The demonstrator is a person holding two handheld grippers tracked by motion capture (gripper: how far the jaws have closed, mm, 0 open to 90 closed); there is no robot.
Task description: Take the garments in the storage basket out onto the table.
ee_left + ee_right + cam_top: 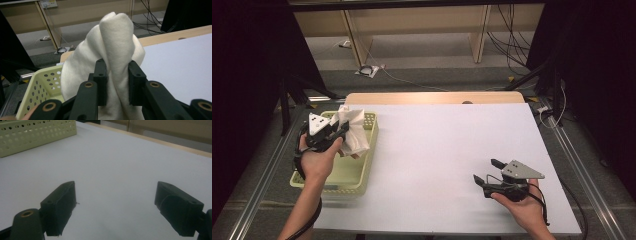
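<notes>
A cream-white cloth (356, 131) hangs bunched above a pale yellow perforated basket (347, 175) at the table's left edge. My left gripper (343, 129) is shut on a fold of this cloth (117, 60), which rises between the two black pads (101, 82) in the left gripper view. The basket's wall (43, 85) lies below and left of it there. My right gripper (486, 171) rests low over the white table (447, 150) at the front right, jaws wide open with nothing between them. In the right gripper view its fingertips (60, 202) frame bare tabletop.
The basket's wall (32, 132) shows at the top left of the right gripper view. Beyond the table's wooden far edge (437, 97) lie floor cables (372, 70) and desk legs. Black frames and dark panels flank both sides.
</notes>
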